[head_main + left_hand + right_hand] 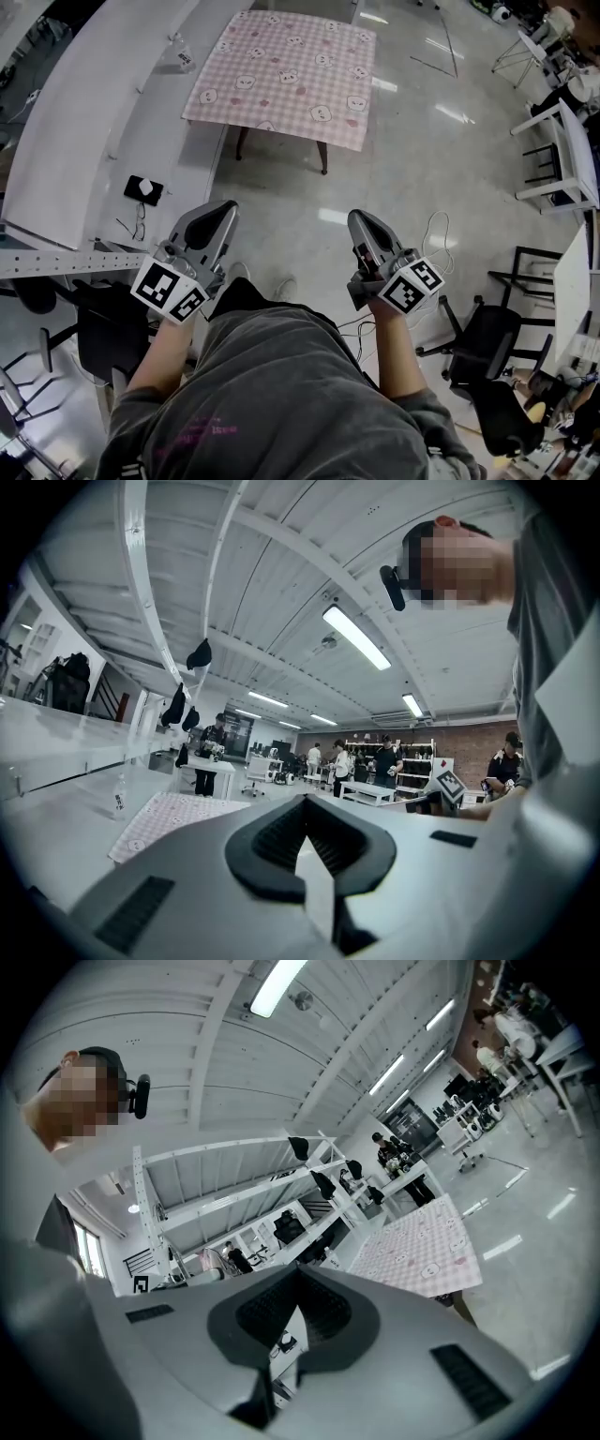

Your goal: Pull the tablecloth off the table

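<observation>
The room was a large open workshop with a glossy pale floor [281, 225] that threw back the ceiling lights. Along the left ran a long white table [84, 122], hard and smooth, with a small black object [143, 190] near its edge. The left gripper [223, 210], a grey moulded shell with ribbed black pads, was held close to the person's body. Its jaws were clenched tip to tip with nothing between them. Further ahead, well apart from both grippers, the tablecloth [286, 75] lay spread flat over a small table [323, 159] with dark legs. It was thin, pink-and-white checked fabric printed with small cartoon faces, its near hem hanging just past the table edge. It looked light, soft and limp, likely to slide easily and bunch when drawn, so the overhanging near hem or a corner seemed the sensible place to pinch. The right gripper [360, 221], of the same build, was likewise closed and empty. To its right stood a black office chair [483, 342] on the floor.
</observation>
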Demonstrator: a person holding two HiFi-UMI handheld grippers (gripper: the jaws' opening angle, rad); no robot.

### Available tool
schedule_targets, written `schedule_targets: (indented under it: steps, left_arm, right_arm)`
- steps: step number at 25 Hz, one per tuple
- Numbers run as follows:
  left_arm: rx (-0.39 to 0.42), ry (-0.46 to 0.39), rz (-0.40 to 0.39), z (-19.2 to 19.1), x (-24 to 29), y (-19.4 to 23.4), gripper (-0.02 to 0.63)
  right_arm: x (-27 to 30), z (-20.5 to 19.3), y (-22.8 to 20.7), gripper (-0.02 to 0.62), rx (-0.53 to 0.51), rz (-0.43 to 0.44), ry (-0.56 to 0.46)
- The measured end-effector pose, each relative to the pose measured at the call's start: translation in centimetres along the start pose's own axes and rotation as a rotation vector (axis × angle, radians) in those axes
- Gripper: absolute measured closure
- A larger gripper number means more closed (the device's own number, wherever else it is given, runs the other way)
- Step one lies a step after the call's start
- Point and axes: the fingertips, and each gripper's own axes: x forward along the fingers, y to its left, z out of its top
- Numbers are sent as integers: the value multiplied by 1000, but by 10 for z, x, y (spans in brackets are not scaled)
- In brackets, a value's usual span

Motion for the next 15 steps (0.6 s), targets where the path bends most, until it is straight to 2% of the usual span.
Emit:
schedule_targets:
  steps: [15]
  left_arm:
    - [17,-9,-3,4,29,1,609]
  right_arm:
    - [2,14,-27,592,14,2,-18]
